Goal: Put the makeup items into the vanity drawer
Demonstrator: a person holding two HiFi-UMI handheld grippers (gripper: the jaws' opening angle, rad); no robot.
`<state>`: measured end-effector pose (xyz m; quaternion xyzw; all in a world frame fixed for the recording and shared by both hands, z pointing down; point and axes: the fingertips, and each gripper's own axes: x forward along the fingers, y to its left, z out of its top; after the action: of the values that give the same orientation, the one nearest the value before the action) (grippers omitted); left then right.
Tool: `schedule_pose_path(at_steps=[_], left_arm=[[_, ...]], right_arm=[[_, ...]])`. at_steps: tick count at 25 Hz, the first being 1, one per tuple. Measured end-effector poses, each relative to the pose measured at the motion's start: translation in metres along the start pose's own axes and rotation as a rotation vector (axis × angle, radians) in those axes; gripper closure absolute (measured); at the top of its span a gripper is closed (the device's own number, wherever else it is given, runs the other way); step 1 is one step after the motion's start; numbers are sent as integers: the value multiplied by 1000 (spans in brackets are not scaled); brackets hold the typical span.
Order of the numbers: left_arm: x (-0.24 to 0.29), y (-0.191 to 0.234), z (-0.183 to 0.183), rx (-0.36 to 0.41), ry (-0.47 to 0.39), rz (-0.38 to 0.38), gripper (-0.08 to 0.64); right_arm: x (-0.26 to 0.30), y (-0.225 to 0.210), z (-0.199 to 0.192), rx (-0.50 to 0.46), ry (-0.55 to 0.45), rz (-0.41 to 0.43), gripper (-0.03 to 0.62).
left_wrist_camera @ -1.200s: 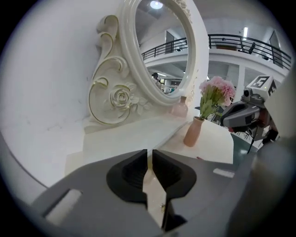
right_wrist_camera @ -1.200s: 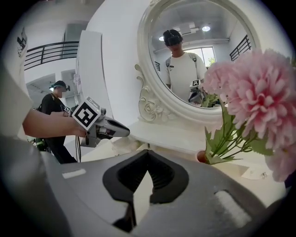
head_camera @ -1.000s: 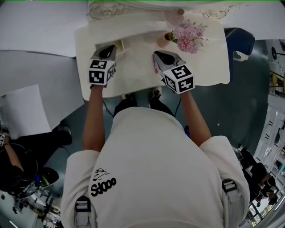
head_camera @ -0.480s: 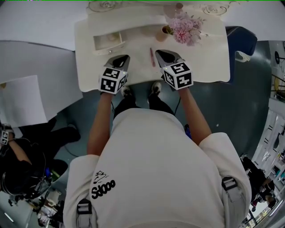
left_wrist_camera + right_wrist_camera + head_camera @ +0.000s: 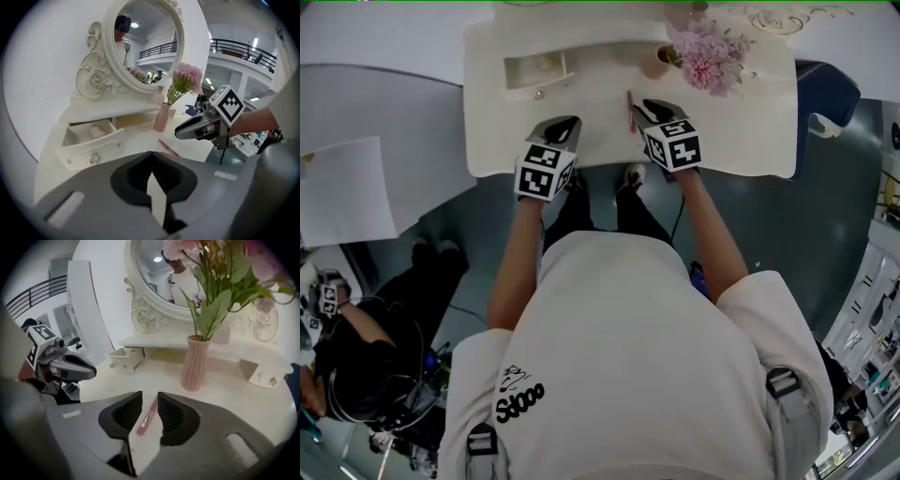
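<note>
A thin pink makeup brush [image 5: 146, 417] lies flat on the white vanity top [image 5: 741, 131], and it also shows as the brush [image 5: 630, 111] and the brush [image 5: 168, 147]. My right gripper [image 5: 150, 400] is low over it, and its jaws are opening with the brush between them, pads clear of it. The small white drawer [image 5: 91, 140] stands open at the back left, with a pale round item [image 5: 96, 132] inside. My left gripper [image 5: 151, 172] is shut and empty, near the front edge of the table, as the left gripper [image 5: 562, 129] shows.
A pink vase [image 5: 194, 364] with pink flowers [image 5: 710, 61] stands at the back, just past the brush. An ornate oval mirror [image 5: 145, 42] rises behind the drawers. A second small drawer [image 5: 262, 373] is open at the right. A person sits on the floor at lower left [image 5: 347, 356].
My left gripper has pulled back from the open drawer to the table's front edge. The pink brush now lies in plain sight on the table at my right gripper's tip.
</note>
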<state>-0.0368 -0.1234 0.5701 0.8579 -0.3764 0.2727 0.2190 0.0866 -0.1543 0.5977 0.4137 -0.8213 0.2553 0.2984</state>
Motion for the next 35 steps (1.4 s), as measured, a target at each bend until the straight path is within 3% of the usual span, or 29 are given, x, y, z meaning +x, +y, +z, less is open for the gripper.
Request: schedule_pose_path(at_steps=[12,15,20,25,28,35], left_arm=[[-7,9,-22,-54,31,39,543],[-8,6,-23,-33,43,35,543],[-12,4,-21,-19,44,35,544],[-19,2,-22,-21,40,39,543],[-25,9,-19,-20,26,57,543],[-43,49,-5,-59,-34,119,543]], right_arm=[[44,-7,-37,-4,123,-42,472],[49,-6,-43,-14,157,-50,472],[49,-11,-43,-39,179,-110,538],[43,-13,-46,11,215,-111,545],[34,-12,-39,40,200,-111,545],[10,5,6,-35,87,-82,545]])
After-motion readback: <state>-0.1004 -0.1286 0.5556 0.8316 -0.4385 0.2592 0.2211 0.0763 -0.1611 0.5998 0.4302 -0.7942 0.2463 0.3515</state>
